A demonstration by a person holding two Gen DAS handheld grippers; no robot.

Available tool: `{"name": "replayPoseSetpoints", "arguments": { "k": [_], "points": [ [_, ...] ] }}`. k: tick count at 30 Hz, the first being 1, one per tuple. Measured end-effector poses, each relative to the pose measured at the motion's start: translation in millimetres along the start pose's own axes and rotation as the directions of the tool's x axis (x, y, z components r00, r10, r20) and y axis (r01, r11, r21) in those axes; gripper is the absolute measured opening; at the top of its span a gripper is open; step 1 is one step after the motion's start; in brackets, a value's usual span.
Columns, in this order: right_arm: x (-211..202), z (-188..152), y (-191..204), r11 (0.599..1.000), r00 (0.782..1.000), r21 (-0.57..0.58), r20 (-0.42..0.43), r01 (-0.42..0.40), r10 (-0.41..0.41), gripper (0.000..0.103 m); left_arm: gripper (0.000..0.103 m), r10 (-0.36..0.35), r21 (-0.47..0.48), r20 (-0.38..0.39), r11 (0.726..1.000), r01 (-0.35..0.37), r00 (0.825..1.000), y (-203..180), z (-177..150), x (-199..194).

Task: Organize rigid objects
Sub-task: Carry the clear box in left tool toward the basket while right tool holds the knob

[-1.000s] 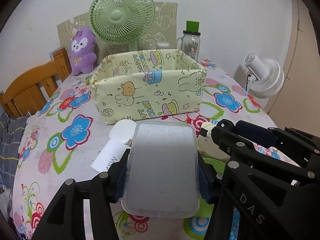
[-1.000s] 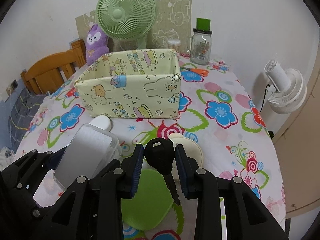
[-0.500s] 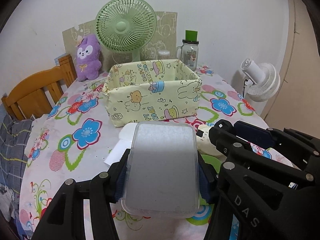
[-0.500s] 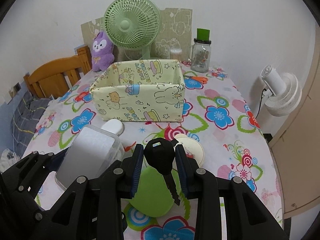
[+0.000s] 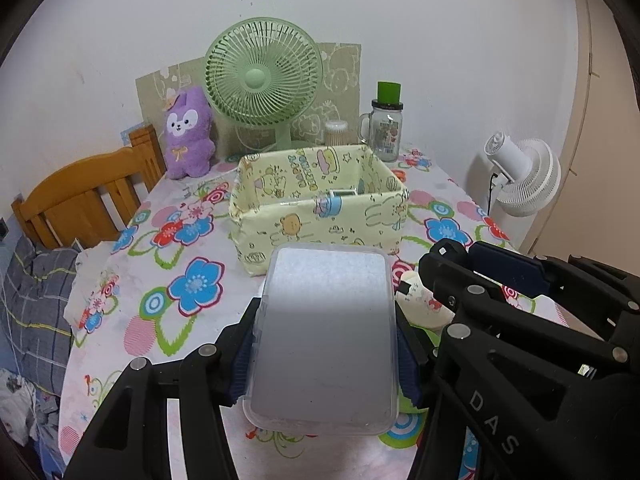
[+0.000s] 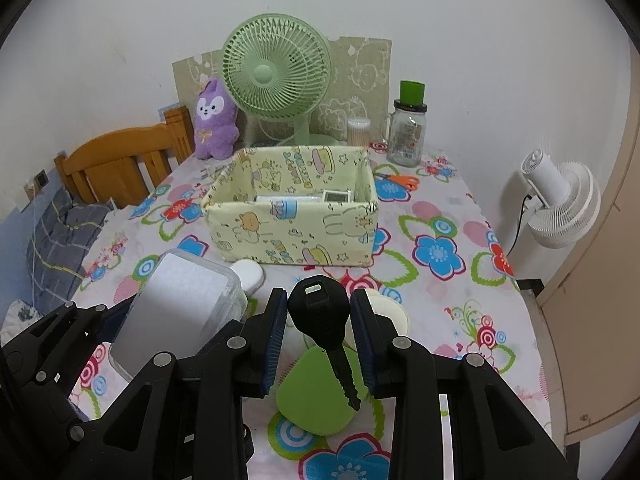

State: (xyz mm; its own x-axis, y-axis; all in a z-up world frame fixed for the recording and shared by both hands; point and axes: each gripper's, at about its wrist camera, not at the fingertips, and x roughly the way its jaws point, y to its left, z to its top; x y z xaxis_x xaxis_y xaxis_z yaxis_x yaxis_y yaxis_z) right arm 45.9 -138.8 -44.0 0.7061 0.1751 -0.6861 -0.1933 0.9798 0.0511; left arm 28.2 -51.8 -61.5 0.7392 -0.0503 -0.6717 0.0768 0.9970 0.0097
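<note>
Both loads were up off the desk (image 6: 460,248): left gripper (image 5: 326,344) clamped a plastic box (image 5: 324,332), right gripper (image 6: 319,332) a key (image 6: 320,316). Next, I'd guess: carry them over the basket (image 6: 292,232) and let go.

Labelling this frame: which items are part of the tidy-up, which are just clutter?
Job:
left gripper holding clear box
right gripper holding black key
fabric bin
green pad

Clutter:
green fan
plush
jar
scissors
white fan
</note>
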Motion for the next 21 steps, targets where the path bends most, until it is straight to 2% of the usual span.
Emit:
{"name": "replayPoseSetpoints", "arguments": {
  "k": [11, 21],
  "points": [
    [-3.2, 26.8, 3.5, 1.0, 1.0, -0.02, 0.017, -0.014, 0.014, 0.036, 0.06, 0.016, -0.022, 0.018, 1.0, -0.016, 1.0, 8.8, 22.9, -3.8],
    [15.0, 50.0, 2.0, 0.999, 0.999, -0.015, 0.013, -0.051, 0.051, 0.036, 0.06, 0.035, -0.025, 0.008, 0.999, -0.035, 0.999, 14.2, 43.4, 11.2]
  ]
}}
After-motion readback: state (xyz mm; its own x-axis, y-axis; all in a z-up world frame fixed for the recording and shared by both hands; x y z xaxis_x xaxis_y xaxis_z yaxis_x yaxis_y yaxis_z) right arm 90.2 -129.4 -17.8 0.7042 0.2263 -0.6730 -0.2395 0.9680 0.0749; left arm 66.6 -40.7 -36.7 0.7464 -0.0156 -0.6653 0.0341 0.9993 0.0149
